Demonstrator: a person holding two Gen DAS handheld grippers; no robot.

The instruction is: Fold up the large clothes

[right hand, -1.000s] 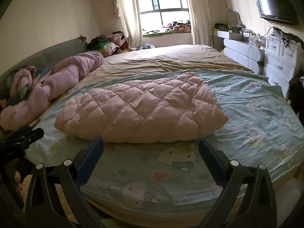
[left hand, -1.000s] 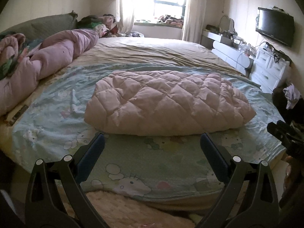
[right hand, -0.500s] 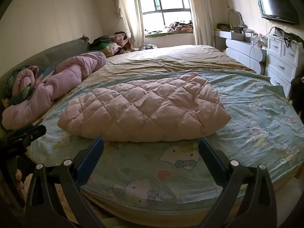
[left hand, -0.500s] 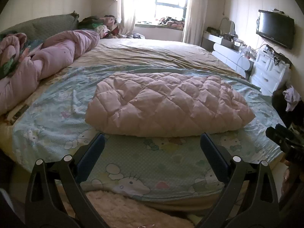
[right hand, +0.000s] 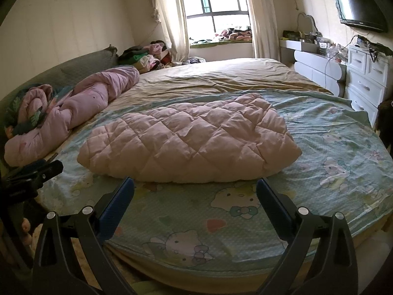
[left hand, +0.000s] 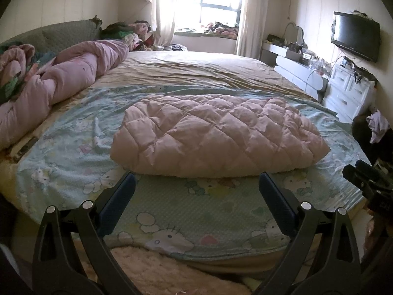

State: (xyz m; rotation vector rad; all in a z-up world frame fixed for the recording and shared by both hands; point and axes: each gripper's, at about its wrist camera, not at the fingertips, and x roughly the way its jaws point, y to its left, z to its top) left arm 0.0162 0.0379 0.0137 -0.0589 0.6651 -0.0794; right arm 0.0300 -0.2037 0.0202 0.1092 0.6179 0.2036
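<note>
A pink quilted down coat (left hand: 216, 135) lies folded into a flat bundle on the light green cartoon-print sheet (left hand: 73, 157) of a big round bed; it also shows in the right wrist view (right hand: 189, 145). My left gripper (left hand: 196, 184) is open and empty, held over the bed's near edge just short of the coat. My right gripper (right hand: 195, 189) is open and empty too, just short of the coat's near edge. Each gripper shows at the side of the other's view: the right one (left hand: 368, 182), the left one (right hand: 32, 177).
A rolled pink duvet (left hand: 61, 78) lies along the bed's left side by a grey headboard (left hand: 61, 32). A clothes pile (right hand: 145, 56) sits near the window. White drawers (right hand: 363, 78) and a wall TV (left hand: 355, 39) stand on the right. A fluffy rug (left hand: 159, 272) lies below the bed edge.
Both grippers have drawn back and risen slightly, so the views show more of the room. The coat has not moved. Both jaws stay open.
</note>
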